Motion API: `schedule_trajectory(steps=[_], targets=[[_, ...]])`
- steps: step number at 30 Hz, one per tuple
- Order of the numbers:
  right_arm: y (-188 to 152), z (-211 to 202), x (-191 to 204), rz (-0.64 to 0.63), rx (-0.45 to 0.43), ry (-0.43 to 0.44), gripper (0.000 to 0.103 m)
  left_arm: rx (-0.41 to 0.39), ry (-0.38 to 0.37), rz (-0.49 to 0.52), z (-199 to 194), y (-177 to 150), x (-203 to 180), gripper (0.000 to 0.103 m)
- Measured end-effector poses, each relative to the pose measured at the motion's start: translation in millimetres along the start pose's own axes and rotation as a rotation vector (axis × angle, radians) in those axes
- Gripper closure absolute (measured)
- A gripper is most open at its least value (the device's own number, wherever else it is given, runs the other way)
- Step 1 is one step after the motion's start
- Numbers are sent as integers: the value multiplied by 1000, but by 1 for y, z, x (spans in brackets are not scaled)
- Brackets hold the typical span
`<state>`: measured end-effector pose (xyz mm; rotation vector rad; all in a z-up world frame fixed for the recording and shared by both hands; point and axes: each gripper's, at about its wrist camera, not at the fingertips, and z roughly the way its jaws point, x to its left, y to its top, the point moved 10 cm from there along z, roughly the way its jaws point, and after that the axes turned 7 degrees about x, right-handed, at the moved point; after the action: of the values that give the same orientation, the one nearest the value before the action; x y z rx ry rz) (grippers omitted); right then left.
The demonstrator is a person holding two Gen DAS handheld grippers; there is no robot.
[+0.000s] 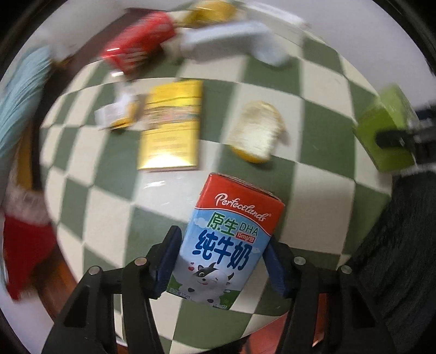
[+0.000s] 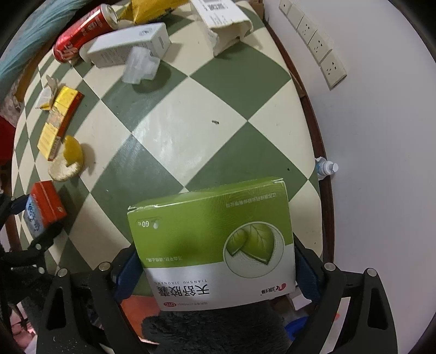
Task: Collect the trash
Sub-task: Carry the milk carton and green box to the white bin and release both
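My left gripper [image 1: 222,264] is shut on a small milk carton [image 1: 229,239] with a red top and a blue front showing a cartoon cow; the blue pads press its two sides above the green-and-cream checkered table [image 1: 114,207]. The same milk carton [image 2: 45,209] appears at the left edge of the right wrist view. My right gripper [image 2: 216,272] is shut on a wide green-and-white medicine box [image 2: 212,239] with a leaf picture, held over the table's near edge. That green box [image 1: 381,130] also shows at the right edge of the left wrist view.
Lying on the table are a flat yellow box [image 2: 60,122], a crumpled wrapper [image 2: 47,95], a piece of yellow peel [image 2: 68,160], a red can [image 2: 81,32], a white box [image 2: 128,46], a clear plastic piece [image 2: 140,66] and a paper bag [image 2: 226,24]. A small bottle [image 2: 325,168] stands between table and wall.
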<state>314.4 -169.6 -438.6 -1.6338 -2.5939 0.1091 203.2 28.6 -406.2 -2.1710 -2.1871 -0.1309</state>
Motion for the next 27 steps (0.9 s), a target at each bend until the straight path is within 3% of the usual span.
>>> schedule_trajectory(steps=[5, 15, 20, 27], targets=[[0, -19, 8, 31, -81, -4, 9, -46, 19, -256, -24, -11, 50, 48], [-1, -69, 55, 55, -249, 32, 10, -219, 61, -566, -94, -25, 110, 48], [1, -108, 102, 41, -341, 87, 10, -301, 72, -686, -132, -49, 142, 48], [-4, -145, 207, -81, -397, 190, 10, -369, 77, -832, -165, -120, 211, 48]])
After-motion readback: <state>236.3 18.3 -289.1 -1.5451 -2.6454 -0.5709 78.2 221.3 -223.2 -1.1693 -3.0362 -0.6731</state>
